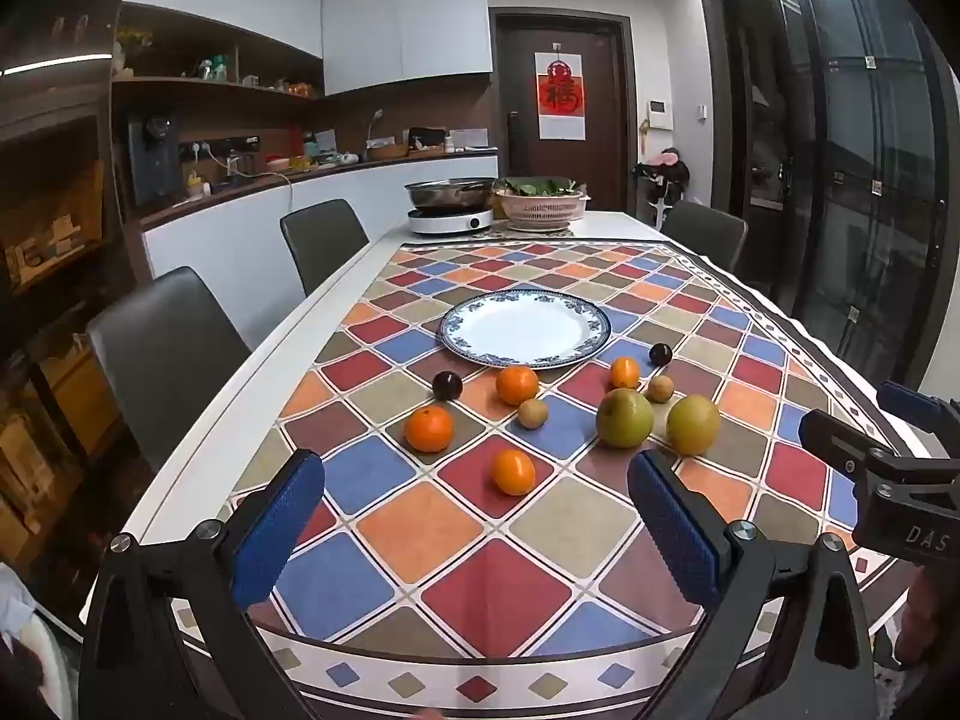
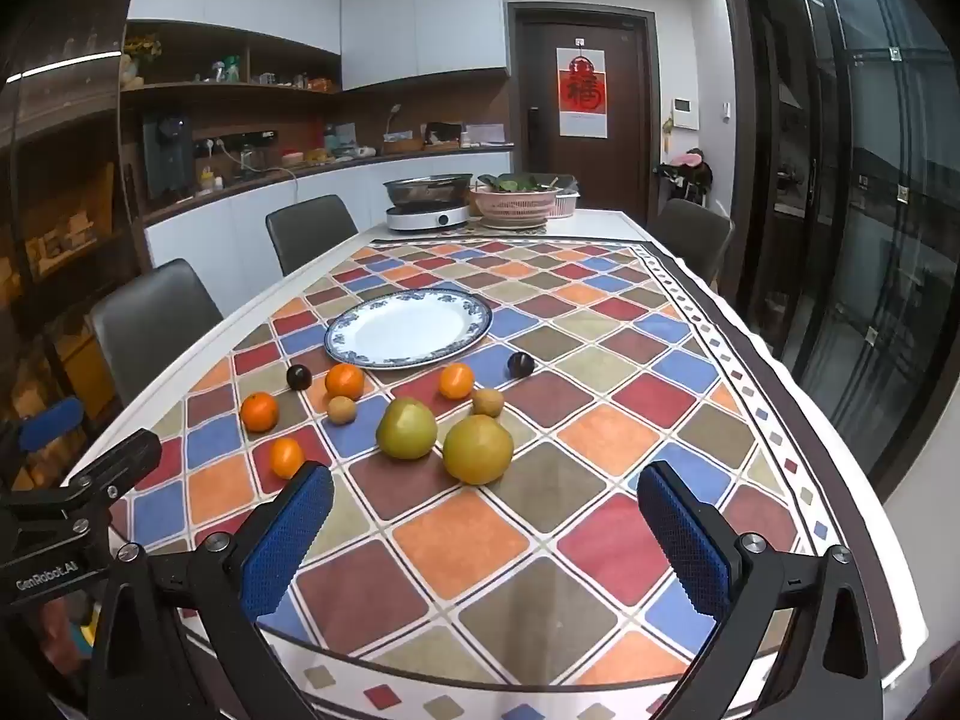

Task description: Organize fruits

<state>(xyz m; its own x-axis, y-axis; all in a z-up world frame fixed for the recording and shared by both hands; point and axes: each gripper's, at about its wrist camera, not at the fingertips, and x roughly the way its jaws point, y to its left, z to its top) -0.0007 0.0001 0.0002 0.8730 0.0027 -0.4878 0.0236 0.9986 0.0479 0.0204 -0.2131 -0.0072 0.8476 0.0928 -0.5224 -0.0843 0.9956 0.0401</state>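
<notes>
A white plate with a blue rim (image 1: 524, 327) (image 2: 408, 327) lies empty on the checkered tablecloth. In front of it lie loose fruits: several oranges, the nearest one (image 1: 513, 471) (image 2: 286, 457), two large yellow-green fruits (image 1: 624, 418) (image 2: 477, 449), two small brown fruits (image 1: 533, 413) (image 2: 487, 402) and two dark plums (image 1: 447, 386) (image 2: 521, 365). My left gripper (image 1: 477, 531) is open and empty, above the near table edge. My right gripper (image 2: 486, 540) is open and empty, just short of the yellow-green fruits.
An induction cooker with a steel pot (image 1: 450, 204) and a pink basket of greens (image 1: 543, 201) stand at the table's far end. Grey chairs (image 1: 162, 354) line the left side and one (image 1: 708, 234) the far right. The right gripper's body shows in the left wrist view (image 1: 900, 480).
</notes>
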